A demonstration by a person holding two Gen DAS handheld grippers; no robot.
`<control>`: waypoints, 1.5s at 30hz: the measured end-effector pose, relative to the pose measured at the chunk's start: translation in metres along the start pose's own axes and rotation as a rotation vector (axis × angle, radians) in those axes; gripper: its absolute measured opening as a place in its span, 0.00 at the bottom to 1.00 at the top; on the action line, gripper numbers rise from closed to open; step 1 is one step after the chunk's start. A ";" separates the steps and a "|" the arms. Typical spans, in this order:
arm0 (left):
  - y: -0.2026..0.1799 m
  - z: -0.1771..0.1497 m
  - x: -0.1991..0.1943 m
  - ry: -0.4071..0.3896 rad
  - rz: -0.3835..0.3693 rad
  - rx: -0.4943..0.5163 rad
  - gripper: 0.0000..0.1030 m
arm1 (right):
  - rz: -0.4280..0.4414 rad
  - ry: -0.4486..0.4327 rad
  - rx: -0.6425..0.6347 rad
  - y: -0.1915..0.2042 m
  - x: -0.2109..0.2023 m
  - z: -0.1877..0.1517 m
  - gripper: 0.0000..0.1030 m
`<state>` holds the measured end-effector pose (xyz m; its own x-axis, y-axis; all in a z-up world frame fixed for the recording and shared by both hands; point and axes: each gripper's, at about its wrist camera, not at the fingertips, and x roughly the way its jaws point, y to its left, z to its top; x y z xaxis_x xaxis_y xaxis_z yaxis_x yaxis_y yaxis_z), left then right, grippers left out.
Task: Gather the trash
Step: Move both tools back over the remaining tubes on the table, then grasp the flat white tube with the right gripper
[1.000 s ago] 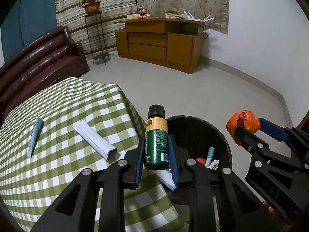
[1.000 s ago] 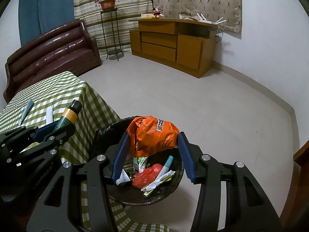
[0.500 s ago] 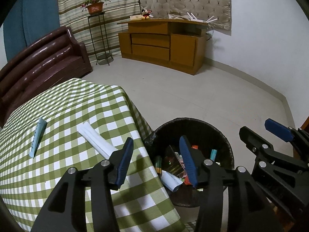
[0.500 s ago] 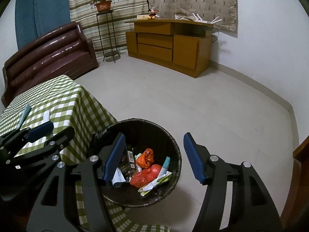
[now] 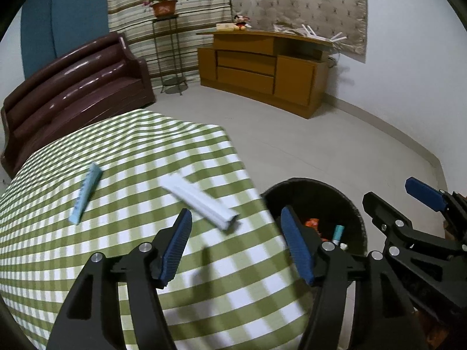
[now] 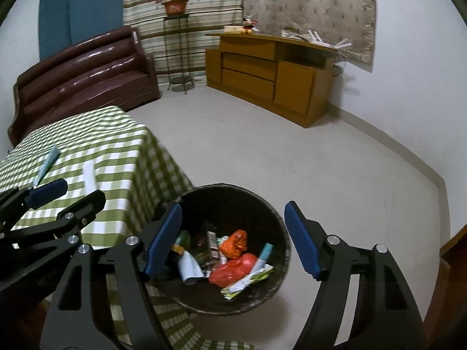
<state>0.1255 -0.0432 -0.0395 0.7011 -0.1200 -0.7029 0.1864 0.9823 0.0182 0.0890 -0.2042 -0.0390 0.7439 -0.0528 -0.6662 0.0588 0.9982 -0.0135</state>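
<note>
Right claw point(image 6: 233, 240) wide apart, empty, above trash-filled black bin point(image 6: 262, 204).

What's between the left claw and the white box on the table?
Nothing visible. The left claw is open above bare checked cloth, and the white box lies just ahead, apart from the blue box.

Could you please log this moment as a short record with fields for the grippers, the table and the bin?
left gripper: open, empty, over the table edge
right gripper: open, empty, above the bin
table: green checked cloth; white box and pale blue packet lying apart on it
bin: on the floor beside the table, holds orange bag and other trash
</note>
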 end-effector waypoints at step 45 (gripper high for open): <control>0.178 -0.039 -0.031 0.035 0.194 -0.214 0.66 | 0.183 0.152 -0.250 0.156 0.057 0.031 0.17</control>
<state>0.1105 0.1412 -0.0422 0.6848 0.0740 -0.7250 -0.1005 0.9949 0.0066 0.1609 -0.0523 -0.0555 0.6182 0.1138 -0.7777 -0.2455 0.9679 -0.0535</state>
